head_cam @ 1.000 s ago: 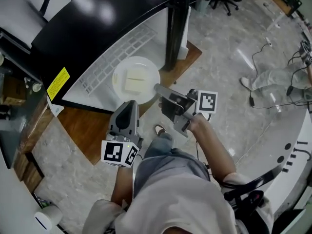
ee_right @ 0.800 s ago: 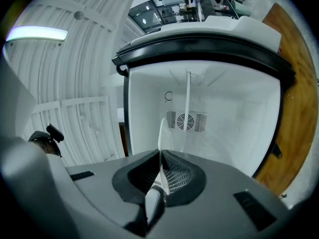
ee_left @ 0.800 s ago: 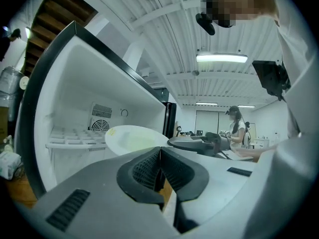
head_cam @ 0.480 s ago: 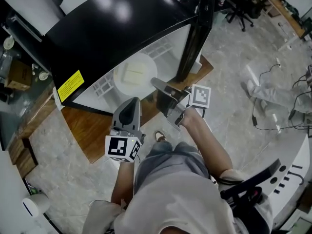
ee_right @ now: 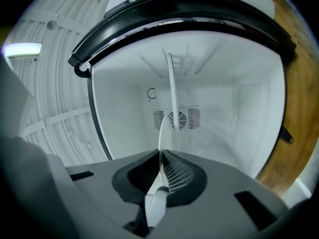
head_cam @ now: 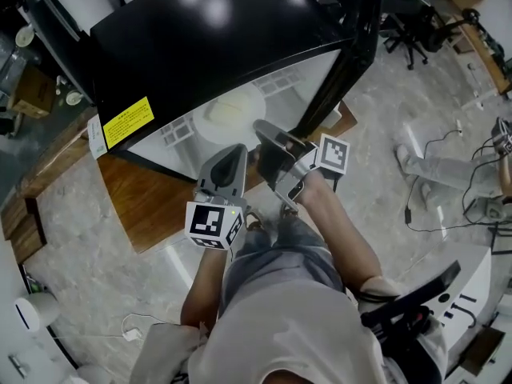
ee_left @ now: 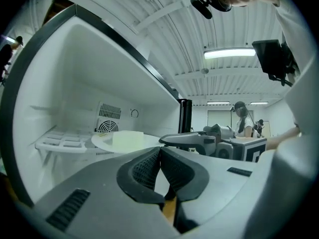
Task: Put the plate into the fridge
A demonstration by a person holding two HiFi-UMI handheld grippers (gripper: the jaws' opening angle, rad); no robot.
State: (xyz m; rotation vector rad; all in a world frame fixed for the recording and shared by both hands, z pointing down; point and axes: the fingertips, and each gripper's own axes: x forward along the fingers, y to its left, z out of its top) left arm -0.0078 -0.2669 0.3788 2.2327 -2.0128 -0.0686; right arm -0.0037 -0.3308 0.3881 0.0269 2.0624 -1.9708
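Note:
A white plate (head_cam: 230, 109) with a pale block (head_cam: 226, 110) on it is held level inside the open white fridge (head_cam: 276, 82). My right gripper (head_cam: 262, 130) is shut on the plate's near rim. In the right gripper view the plate (ee_right: 172, 96) shows edge-on as a thin white line running out from between the closed jaws of the right gripper (ee_right: 162, 156). The left gripper view shows the plate (ee_left: 107, 143) and block (ee_left: 127, 138) above a white shelf (ee_left: 62, 143). My left gripper (head_cam: 237, 150) is shut and empty, just left of the right one at the fridge mouth.
The fridge has a black top (head_cam: 208, 30) with a yellow label (head_cam: 128, 118) and a black door (head_cam: 348, 58) open at the right. It stands on a wooden platform (head_cam: 152, 202). A fan vent (ee_right: 175, 118) sits in the back wall. Cables (head_cam: 448, 190) lie on the floor at the right.
Both grippers have moved forward toward the fridge. The plate has gone deeper into the opening and now lies partly under the edge of the black top.

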